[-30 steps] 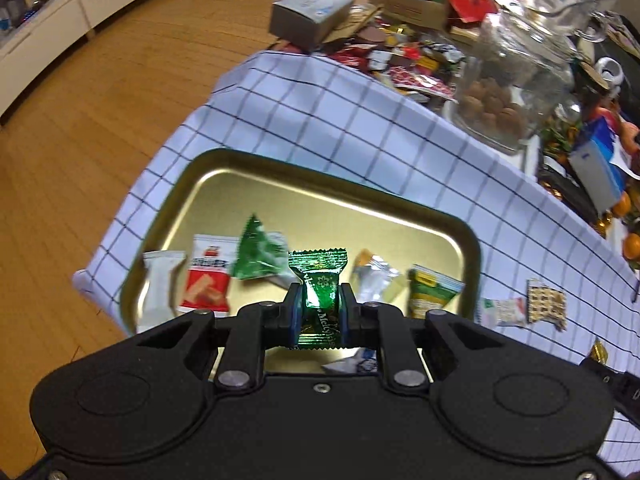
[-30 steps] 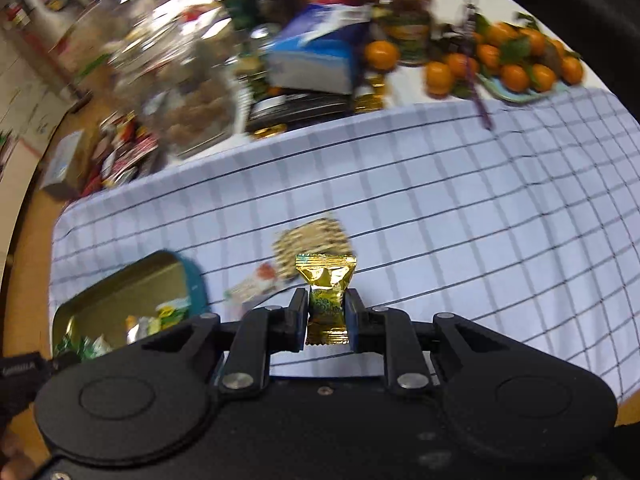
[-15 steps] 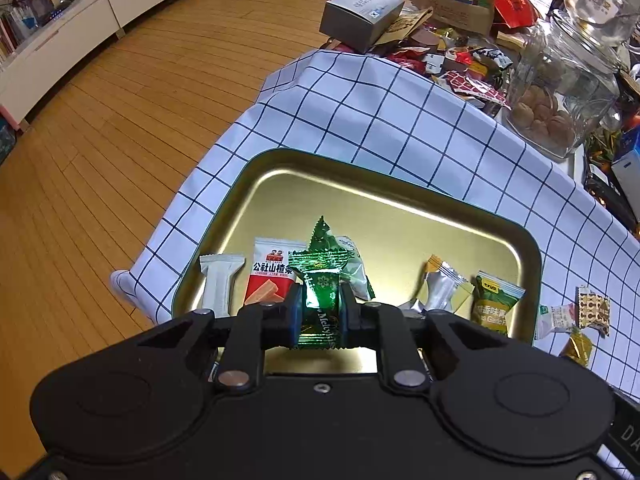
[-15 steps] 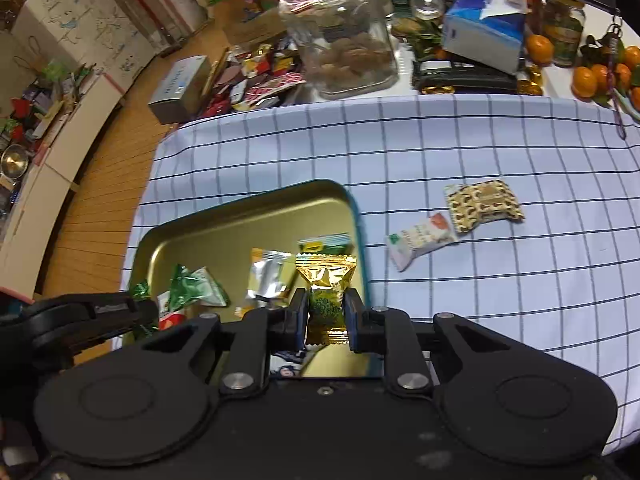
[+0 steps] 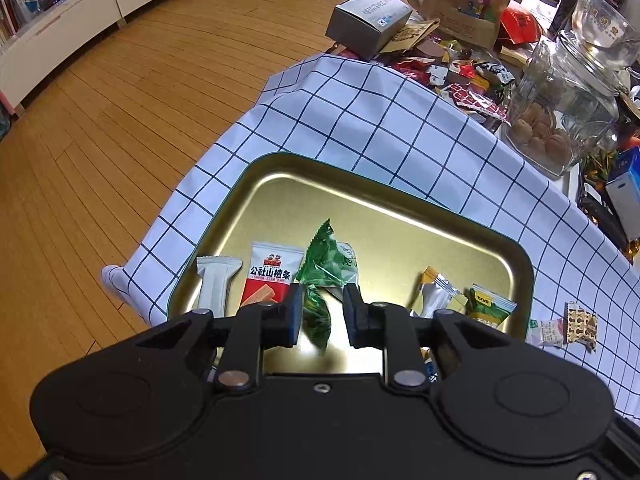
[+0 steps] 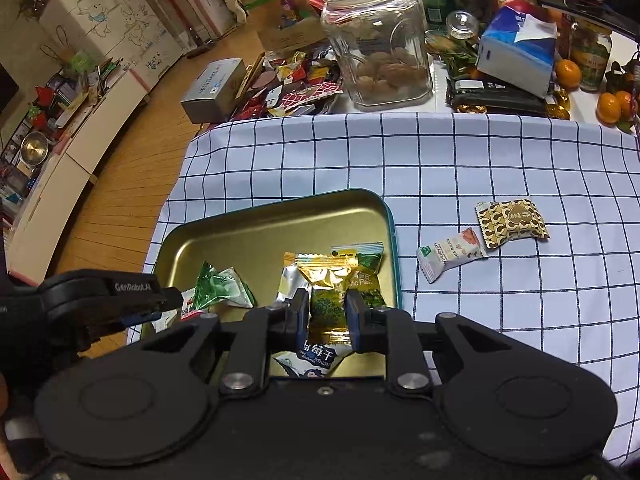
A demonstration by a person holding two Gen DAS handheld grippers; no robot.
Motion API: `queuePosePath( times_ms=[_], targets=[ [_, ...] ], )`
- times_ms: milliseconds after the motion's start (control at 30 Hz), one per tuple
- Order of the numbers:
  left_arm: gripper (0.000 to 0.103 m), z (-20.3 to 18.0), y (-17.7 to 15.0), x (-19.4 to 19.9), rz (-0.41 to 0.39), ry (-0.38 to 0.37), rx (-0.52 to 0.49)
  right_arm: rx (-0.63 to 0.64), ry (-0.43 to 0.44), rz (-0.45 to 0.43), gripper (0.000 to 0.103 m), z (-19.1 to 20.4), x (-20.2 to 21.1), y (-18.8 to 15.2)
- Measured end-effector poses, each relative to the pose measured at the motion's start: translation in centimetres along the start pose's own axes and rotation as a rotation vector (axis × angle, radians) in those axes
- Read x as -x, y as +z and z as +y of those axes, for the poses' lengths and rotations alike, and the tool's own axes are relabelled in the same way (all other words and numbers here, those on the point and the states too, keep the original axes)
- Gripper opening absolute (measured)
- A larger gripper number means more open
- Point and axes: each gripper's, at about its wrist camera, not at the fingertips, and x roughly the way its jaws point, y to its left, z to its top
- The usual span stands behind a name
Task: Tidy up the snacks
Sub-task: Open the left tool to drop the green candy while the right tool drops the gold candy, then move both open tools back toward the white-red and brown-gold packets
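The left tool [image 5: 322,312] is hovering over the near half of the gold tray [image 5: 360,196]. Its jaws have just been opening, and they are standing released. The green candy [image 5: 317,322] is dropping between them, blurred and clear of both pads. At its 10 o'clock the red packet [image 5: 270,276] and white bar [image 5: 216,280] are lying by the tray's left rim. At 12 o'clock the green pouch [image 5: 326,264] is standing puffed up. The candy is likely heading for the tray floor, but it could glance off that pouch. It could also skid toward 9 o'clock, where the rim is sitting close to the desk's edge and the floor is waiting below.

The right tool [image 6: 327,312] is poised over the tray's right end. Its jaws have just been opening too, with the gold candy [image 6: 326,280] upright between them. I cannot tell whether the pads are gripping it or only flanking it. If the foil is clinging to one pad, the candy may be carried off when the tool lifts. It could then fall toward 3 o'clock, over the rim onto the checked cloth [image 6: 480,152]. The two tools are also working close together, so a hasty pull-back risks a knock.

At 2 o'clock a white packet [image 6: 452,254] and a brown patterned packet [image 6: 512,222] are lying on the cloth, touching and overlapping. Grabbing one could drag the other along.
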Motion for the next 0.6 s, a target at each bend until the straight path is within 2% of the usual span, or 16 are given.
queuePosePath(
  times_ms=[67,233,433,600],
  targets=[
    [0.031,-0.1,-0.1,-0.1,0.005,0.001,-0.002,-0.001,0.015,0.013,0.041,0.0,0.0,0.0],
    [0.031,-0.2,-0.2,-0.3,0.024,-0.008,-0.006,-0.006,0.005,0.024,0.042,-0.3,-0.1,0.1],
    [0.031,-0.9,-0.3,-0.9,0.074,-0.018,-0.009,-0.103,-0.072,0.053,0.042,-2.8,-0.8,0.6],
    [0.031,-2.4,-0.6,-1.3,0.112,-0.026,-0.038,-0.221,-0.171,0.079,0.042,-6.5,-1.3,1.4]
  ],
)
